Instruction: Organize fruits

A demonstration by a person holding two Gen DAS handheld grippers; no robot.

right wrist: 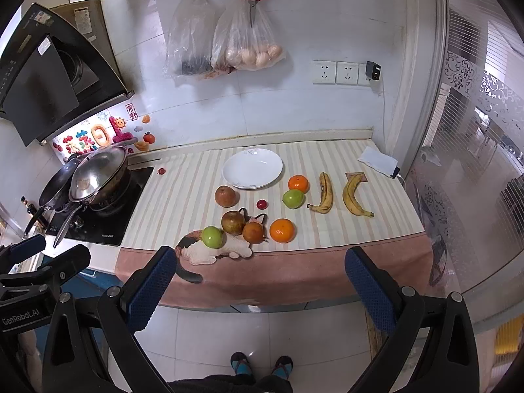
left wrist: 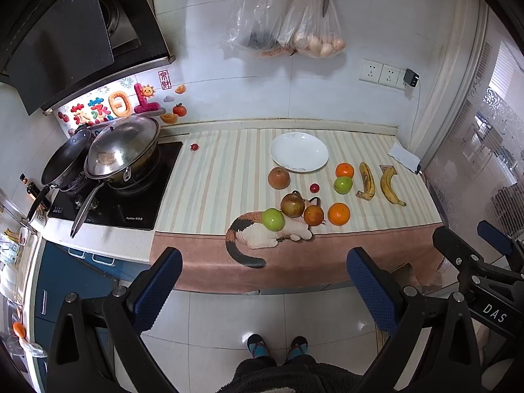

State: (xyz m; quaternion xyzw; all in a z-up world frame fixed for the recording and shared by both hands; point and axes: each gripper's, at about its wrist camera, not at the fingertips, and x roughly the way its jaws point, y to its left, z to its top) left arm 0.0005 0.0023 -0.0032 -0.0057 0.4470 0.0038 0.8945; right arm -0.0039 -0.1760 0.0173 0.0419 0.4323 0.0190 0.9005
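Both grippers, left gripper (left wrist: 263, 281) and right gripper (right wrist: 260, 283), spread wide, empty, 2 bananas (right wrist: 326, 194) lengthwise away from counter edge, white plate (right wrist: 252, 169) behind fruit, unobstructed.

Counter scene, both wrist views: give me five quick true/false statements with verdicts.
1. The white plate holds no fruit. True.
2. Both bananas lie left of the plate. False: the two bananas lie to its right.
3. The left claw grips a green apple. False: it is open and empty, short of the counter; the near green apple sits on the cloth.
4. Two oranges are on the cloth. True: one near the plate, one nearer the front edge.
5. The right claw is shut. False: its jaws stand wide open with nothing between them.
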